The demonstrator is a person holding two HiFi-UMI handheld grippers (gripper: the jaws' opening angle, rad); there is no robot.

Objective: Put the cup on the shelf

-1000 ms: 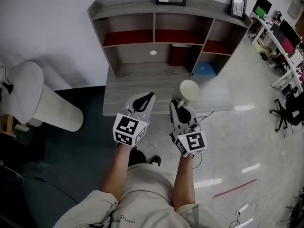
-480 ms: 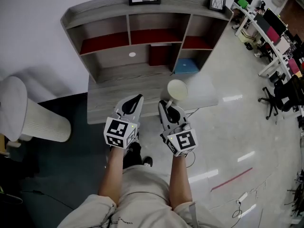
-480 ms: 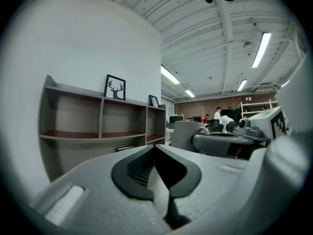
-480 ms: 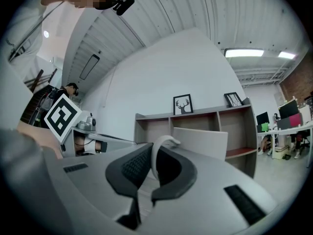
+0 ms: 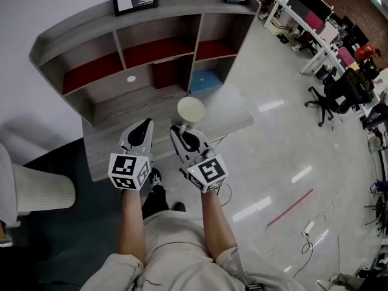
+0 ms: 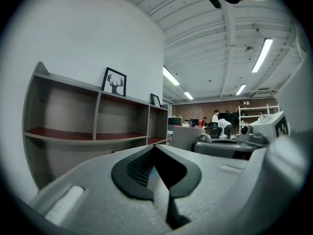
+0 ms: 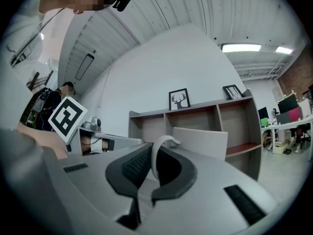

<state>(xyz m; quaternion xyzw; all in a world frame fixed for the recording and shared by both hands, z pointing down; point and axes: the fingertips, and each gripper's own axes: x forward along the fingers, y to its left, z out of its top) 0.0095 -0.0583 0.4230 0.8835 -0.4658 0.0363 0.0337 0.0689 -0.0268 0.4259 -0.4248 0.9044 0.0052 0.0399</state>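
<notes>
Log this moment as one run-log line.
right claw: shut on cup handle | left claw: shut, empty | cup: not yet on shelf

The person wears a pale beige shirt [image 5: 182, 265] with short sleeves and a small dark print on the front, and dark shoes [image 5: 156, 176]. The left tongs [image 5: 145, 123] and the right tongs [image 5: 176, 129] are of grey plastic with black ribbed pads [image 6: 133, 169]. Each one carries a white cube [image 5: 128, 171] with black square markers.

The cream round cup [image 7: 205, 141] is largely hidden behind the jaws of the right gripper [image 7: 155, 168]. At nine o'clock, the white ribbed cylinder [image 5: 30, 190] is cut by the head view's edge.
</notes>
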